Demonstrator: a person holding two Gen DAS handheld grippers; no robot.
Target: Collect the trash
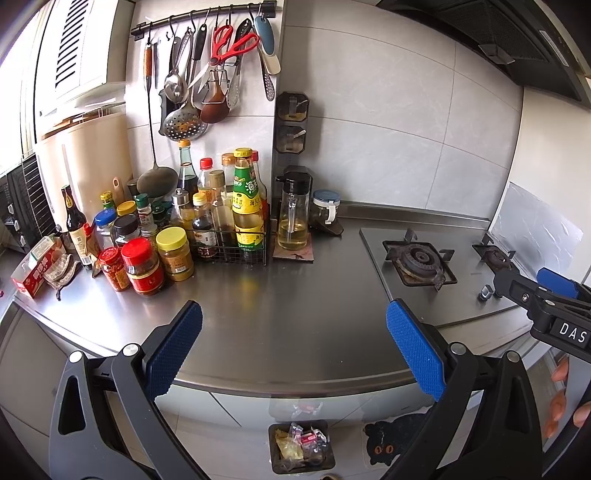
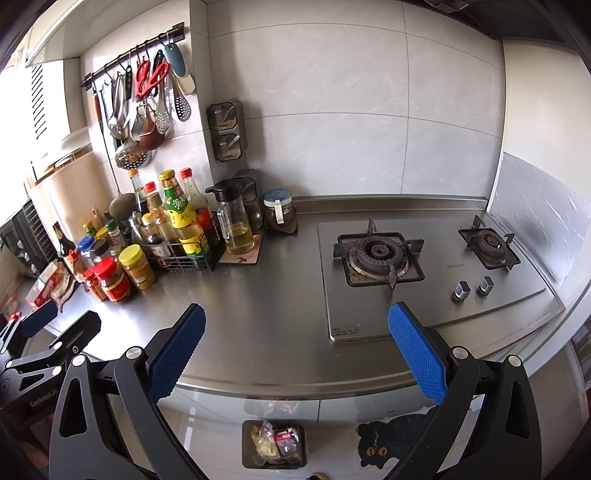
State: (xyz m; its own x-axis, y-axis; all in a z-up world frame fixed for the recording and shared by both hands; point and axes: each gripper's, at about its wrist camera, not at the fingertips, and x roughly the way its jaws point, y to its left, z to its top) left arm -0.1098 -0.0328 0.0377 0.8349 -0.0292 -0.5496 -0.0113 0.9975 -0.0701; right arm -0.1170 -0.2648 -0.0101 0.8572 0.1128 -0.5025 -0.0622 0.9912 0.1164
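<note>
You hold both the left gripper (image 1: 293,345) and right gripper (image 2: 297,347) spread wide and empty above the counter (image 1: 280,310), since the trash sits in the bin (image 1: 302,448) on the floor below

A brushed silver-grey steel counter (image 1: 280,295) runs under pale grey marbled wall tiles (image 1: 388,110). Both grippers, left (image 1: 293,347) and right (image 2: 295,349), have black arms and bright blue pads (image 1: 173,350) with a fine dotted texture. Red-handled scissors (image 1: 232,40) hang from a black rail (image 1: 203,14). Among the bottles, one has a green and yellow label (image 1: 247,206); two jars have red lids (image 1: 138,251) and one has a yellow lid (image 1: 170,238). The stove (image 2: 424,273) is silver with black, rust-stained burners (image 2: 378,258). On the floor, a dark bin (image 1: 301,448) holds yellow, pink and clear wrappers (image 1: 299,443), beside a black cat-shaped mat (image 1: 391,439) with orange eyes.
</note>
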